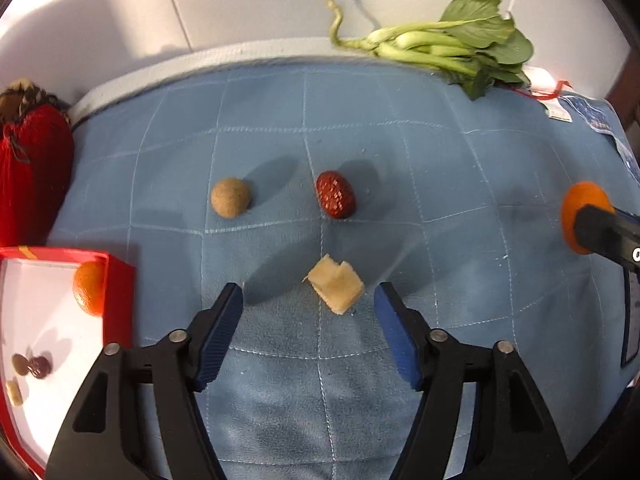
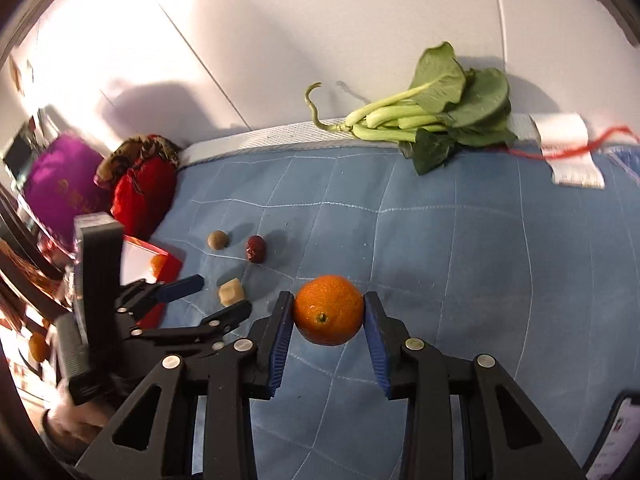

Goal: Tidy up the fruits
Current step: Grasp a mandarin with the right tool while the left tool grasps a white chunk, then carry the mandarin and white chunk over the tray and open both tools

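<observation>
My left gripper [image 1: 309, 292] is open, pointing down at the blue quilted cloth [image 1: 440, 240]. A pale yellow fruit chunk [image 1: 336, 290] lies between its blue pads, which do not touch it. Beyond it lie a round brown fruit [image 1: 231, 202] and a wrinkled red date [image 1: 335, 200]. My right gripper [image 2: 329, 304] is shut on an orange tangerine [image 2: 329, 310] held just above the cloth; this tangerine [image 1: 582, 216] also shows at the far right of the left wrist view. A red box [image 1: 60, 254] at the left holds another tangerine [image 1: 90, 288], dark dates [image 1: 32, 364] and a pale piece [image 1: 14, 392].
A bunch of green bok choy [image 1: 460, 52] lies at the cloth's far edge against the white wall. A red pouch [image 1: 32, 168] sits at the back left, with a purple bag [image 2: 66, 184] beside it. A phone [image 2: 616, 440] lies at the near right.
</observation>
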Demonstrator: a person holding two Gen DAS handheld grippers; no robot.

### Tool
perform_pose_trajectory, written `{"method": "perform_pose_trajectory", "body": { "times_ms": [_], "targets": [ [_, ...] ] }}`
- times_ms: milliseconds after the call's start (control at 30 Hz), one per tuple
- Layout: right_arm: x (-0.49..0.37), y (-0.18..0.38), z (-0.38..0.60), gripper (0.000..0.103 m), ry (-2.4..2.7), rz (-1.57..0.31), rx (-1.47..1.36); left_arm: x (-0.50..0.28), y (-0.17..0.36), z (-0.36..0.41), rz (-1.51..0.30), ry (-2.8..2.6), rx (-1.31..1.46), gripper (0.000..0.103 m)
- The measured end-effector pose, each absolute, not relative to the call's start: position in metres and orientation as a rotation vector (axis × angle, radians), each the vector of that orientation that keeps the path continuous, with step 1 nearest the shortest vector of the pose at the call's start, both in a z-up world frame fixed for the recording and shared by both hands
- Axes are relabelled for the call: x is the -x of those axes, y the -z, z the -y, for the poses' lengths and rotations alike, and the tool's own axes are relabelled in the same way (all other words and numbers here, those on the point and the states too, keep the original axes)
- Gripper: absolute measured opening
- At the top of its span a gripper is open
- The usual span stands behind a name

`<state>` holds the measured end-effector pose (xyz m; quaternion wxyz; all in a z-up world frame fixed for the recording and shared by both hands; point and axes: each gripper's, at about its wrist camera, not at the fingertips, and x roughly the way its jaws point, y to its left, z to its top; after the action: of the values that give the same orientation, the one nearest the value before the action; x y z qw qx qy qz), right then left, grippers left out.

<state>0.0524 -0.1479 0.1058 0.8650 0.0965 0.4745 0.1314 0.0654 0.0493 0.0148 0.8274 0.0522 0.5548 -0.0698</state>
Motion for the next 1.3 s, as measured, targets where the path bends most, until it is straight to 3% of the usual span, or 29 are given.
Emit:
{"method": "perform_pose_trajectory", "body": {
  "times_ms": [33,467,1067,1300],
  "targets": [
    [-0.053,-0.106,0.149,0.036,-0.279,-0.993,-0.211,-0.066,-0.013,-0.052,-1.19,0.153,-0.08,0.054],
    [-0.055,-0.091,0.137,0.036,-0.311,-1.041,-0.185,-0.07,-0.014,-0.064,-1.153,0.177,0.048,0.025],
    [-0.051,-0.099,0.133,0.036,-0.328,-1.017,-0.174,-0.058,-0.038,-0.062,-1.07,0.216,0.059,0.024],
    [-0.04,-0.104,0.105,0.036,-0.407,-0.992,-0.146,-0.027,-0.076,-0.116,-0.992,0.13,0.051,0.024]
  ]
}}
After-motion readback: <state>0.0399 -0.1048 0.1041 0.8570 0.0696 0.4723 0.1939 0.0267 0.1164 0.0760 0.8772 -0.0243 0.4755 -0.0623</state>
